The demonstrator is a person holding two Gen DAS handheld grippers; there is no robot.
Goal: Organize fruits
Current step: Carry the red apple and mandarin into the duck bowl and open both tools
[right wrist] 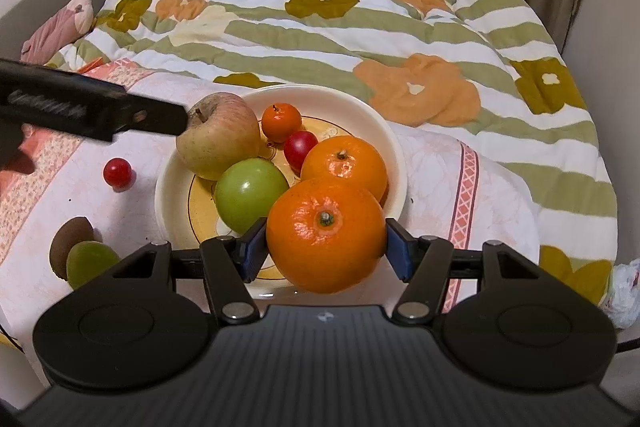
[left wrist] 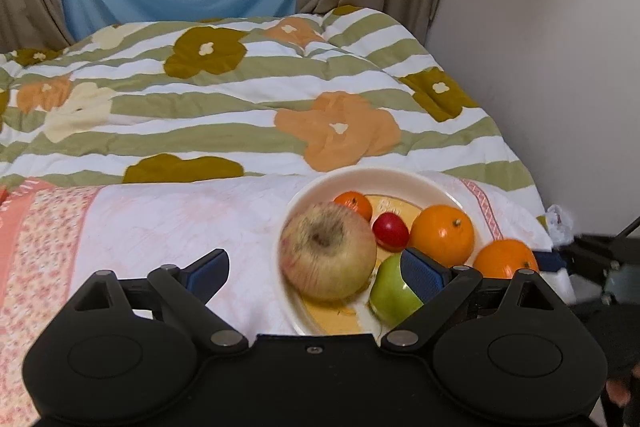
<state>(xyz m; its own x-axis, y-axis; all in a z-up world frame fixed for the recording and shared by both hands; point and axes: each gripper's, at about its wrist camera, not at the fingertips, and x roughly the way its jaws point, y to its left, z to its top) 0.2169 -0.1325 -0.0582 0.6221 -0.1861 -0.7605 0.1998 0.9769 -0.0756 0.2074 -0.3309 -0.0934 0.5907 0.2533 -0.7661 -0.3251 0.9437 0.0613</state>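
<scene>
Right wrist only: kiwi (right wrist: 69, 241), perhaps, beside plate (right wrist: 172, 195), orange (right wrist: 325, 234) clamped.

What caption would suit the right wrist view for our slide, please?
Right gripper holds a large orange at the rim of the fruit plate.

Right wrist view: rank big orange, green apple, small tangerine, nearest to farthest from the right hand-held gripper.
1. Big orange: clamped between the right hand-held gripper pads, over the plate's near rim.
2. Green apple: just left, on the plate.
3. Small tangerine: plate's far side.
</scene>
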